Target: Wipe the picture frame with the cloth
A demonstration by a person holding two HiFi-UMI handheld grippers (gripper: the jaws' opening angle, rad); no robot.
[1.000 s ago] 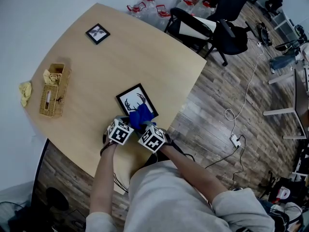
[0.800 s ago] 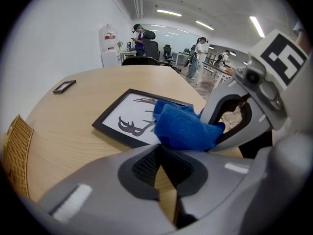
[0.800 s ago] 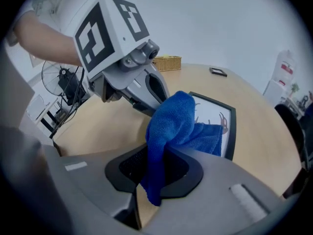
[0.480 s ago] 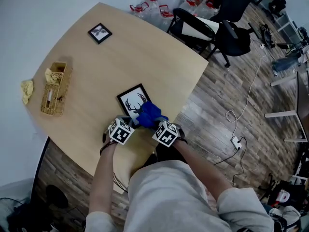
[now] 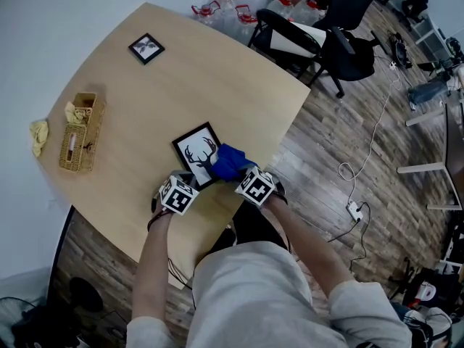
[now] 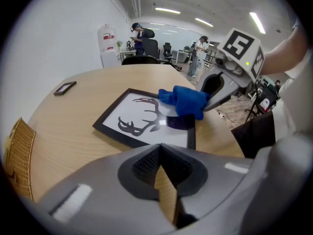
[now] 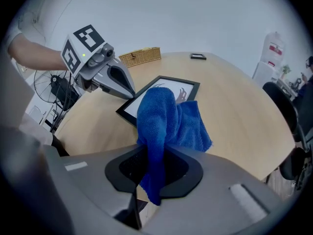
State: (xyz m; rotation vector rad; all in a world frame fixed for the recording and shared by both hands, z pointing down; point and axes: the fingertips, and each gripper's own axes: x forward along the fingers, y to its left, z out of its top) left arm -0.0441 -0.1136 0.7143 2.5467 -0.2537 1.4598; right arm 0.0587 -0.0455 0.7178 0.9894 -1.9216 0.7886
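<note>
A black picture frame with a deer-antler print lies flat near the table's front edge; it also shows as the frame and the frame. My right gripper is shut on a blue cloth, which rests over the frame's right corner. The cloth hangs from between the jaws, and appears as the cloth in the left gripper view. My left gripper is shut with nothing in it, its tip at the frame's near edge, and is seen as the left gripper from the right.
A wicker basket with a yellow cloth stands at the table's left. A small framed picture lies at the far corner. The round wooden table ends just right of the frame. Office chairs and water bottles stand beyond.
My right gripper has dragged the blue cloth rightward across the frame, from its lower middle to its right corner. The left gripper stayed at the frame's near edge.
</note>
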